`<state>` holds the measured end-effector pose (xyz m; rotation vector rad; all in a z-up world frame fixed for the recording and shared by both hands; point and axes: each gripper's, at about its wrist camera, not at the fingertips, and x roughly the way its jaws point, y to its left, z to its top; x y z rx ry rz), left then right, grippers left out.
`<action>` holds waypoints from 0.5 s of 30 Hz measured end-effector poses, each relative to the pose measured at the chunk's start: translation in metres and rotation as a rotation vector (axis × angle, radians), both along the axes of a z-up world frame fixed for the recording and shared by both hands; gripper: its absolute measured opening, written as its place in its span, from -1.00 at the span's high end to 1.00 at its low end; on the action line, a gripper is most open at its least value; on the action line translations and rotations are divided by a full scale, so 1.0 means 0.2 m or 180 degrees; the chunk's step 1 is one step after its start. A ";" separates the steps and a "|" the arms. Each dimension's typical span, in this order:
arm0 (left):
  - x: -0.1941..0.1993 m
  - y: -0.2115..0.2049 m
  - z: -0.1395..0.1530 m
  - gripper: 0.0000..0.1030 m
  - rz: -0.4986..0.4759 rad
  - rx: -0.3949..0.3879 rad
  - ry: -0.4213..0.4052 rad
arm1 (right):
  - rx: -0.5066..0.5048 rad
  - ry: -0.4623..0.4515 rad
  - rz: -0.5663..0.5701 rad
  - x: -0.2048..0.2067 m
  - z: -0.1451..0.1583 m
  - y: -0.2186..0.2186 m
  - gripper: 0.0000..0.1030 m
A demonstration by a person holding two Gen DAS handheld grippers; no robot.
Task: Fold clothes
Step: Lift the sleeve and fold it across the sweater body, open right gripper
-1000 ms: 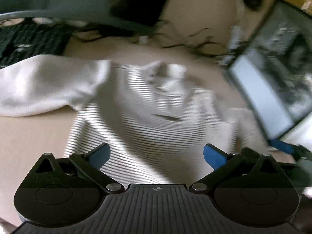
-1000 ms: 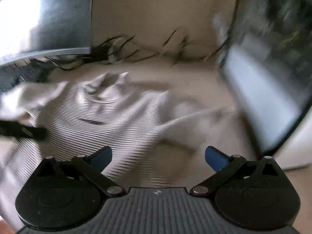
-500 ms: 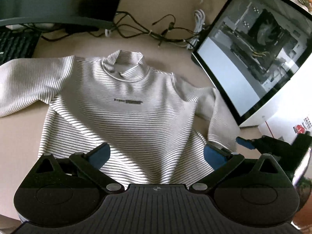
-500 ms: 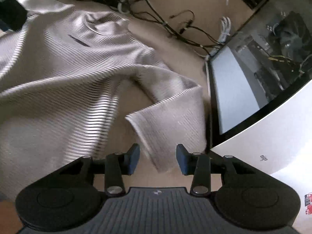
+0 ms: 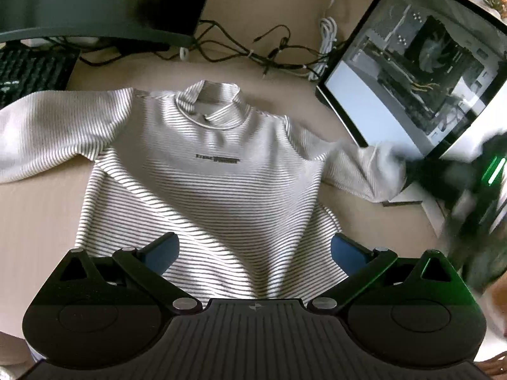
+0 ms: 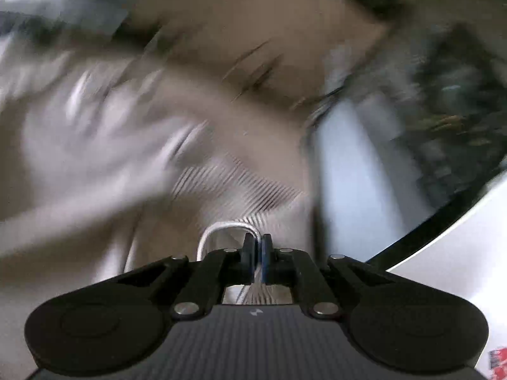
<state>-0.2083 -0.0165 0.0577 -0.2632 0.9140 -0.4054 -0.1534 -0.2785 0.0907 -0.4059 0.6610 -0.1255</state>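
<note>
In the left wrist view, the striped sweater (image 5: pixel 202 171) lay face up on the tan worktop (image 5: pixel 35 221), collar far, hem near. The left gripper (image 5: pixel 253 250) hung over the hem with its jaws spread wide, holding nothing. At the right, the blurred right gripper (image 5: pixel 408 171) met the sleeve cuff (image 5: pixel 380 174) before a computer case (image 5: pixel 421 63).

In the right wrist view, heavily blurred, the right gripper (image 6: pixel 257 253) was pinched tight on the striped cuff (image 6: pixel 250 221).
</note>
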 end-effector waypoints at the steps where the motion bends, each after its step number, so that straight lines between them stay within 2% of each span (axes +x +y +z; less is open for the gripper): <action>1: 0.00 0.00 0.00 -1.00 0.0010 -0.0016 -0.0014 | 0.0152 -0.0201 -0.0103 0.02 0.13 -0.04 0.94; 4: -0.01 0.01 0.01 -1.00 0.0033 -0.0055 -0.0063 | 0.0609 -0.0676 -0.0303 0.06 0.46 -0.15 0.94; 7: -0.03 0.02 0.02 -1.00 0.0072 -0.0088 -0.0108 | 0.0891 -0.0877 -0.0279 0.08 0.64 -0.18 0.94; 9: -0.04 0.03 0.02 -1.00 0.0127 -0.0117 -0.0123 | 0.0985 -0.0892 -0.0208 0.10 0.68 -0.16 0.94; 15: -0.05 0.07 0.01 -1.00 0.0276 -0.0129 -0.0097 | 0.1266 -0.0772 0.0003 0.13 0.65 -0.07 0.94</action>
